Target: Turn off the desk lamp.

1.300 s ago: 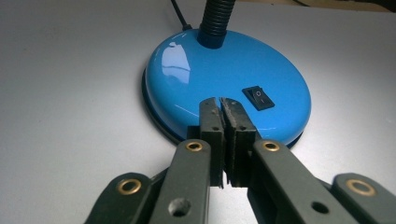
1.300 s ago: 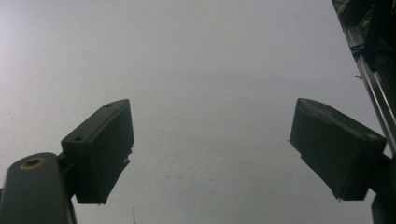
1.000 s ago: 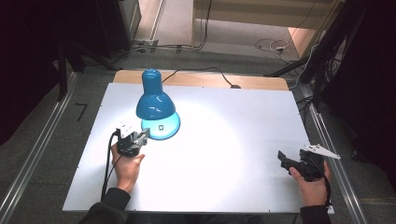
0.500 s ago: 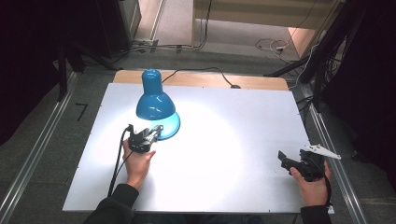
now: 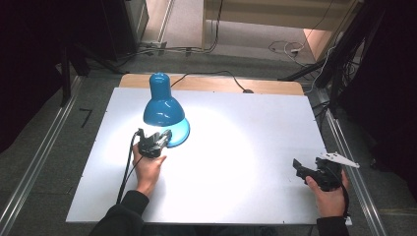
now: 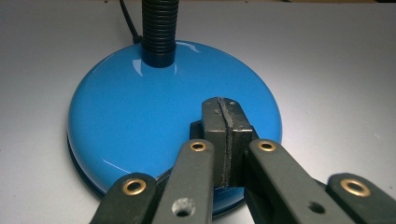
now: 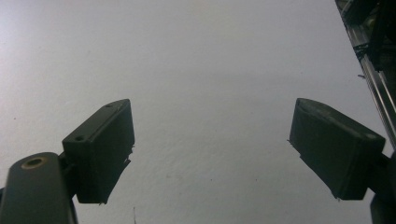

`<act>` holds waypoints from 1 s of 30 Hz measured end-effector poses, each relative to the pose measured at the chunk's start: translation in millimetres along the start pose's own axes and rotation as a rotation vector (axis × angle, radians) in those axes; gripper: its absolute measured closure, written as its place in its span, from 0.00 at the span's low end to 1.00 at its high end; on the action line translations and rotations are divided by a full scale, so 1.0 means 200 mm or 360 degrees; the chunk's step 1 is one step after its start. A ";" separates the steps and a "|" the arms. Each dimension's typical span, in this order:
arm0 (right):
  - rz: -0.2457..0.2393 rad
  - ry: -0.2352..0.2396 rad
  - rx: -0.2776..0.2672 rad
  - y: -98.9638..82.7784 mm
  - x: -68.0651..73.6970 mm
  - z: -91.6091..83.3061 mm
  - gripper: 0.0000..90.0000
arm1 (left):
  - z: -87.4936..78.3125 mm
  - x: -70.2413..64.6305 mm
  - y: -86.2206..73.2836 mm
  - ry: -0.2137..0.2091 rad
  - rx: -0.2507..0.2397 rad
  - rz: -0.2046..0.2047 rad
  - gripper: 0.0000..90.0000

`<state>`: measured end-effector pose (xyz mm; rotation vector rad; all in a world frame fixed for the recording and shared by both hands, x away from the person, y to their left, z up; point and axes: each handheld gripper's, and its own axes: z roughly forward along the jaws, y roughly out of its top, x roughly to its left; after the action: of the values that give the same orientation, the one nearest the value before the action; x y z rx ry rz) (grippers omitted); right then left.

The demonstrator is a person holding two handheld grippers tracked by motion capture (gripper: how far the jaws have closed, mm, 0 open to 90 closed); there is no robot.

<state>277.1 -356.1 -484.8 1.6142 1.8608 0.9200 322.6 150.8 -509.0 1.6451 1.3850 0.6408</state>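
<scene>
- This looks like a lab or test rig, not a home: a bare white table [image 5: 255, 147] stands between metal rails [image 5: 34, 167] on a grey carpeted floor [image 5: 255, 39].
- Dark curtains [image 5: 29, 59] close both sides, and loose cables [image 5: 290, 48] trail across the floor behind.
- A lit blue desk lamp [image 5: 163, 105] throws its pool of light on the tabletop.

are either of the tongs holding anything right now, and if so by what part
Nothing is held. The left tongs are shut, empty, over the blue lamp base; the right tongs are open above the bare table.
</scene>
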 end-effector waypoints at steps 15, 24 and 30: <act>-0.0002 0.0005 0.0002 0.00 0.00 0.00 0.14 | 0.01 0.00 0.01 0.0001 -0.0002 0.0027 1.00; -0.0001 0.0012 0.0003 0.00 0.00 0.00 0.14 | 0.01 0.00 0.01 0.0000 0.0007 0.0067 1.00; -0.0002 0.0012 0.0004 0.00 0.00 0.00 0.14 | 0.02 0.00 0.01 -0.0009 0.0010 0.0070 1.00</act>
<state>276.5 -355.7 -484.5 1.6127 1.8686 0.9252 326.6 150.3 -508.1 1.6851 1.3510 0.6576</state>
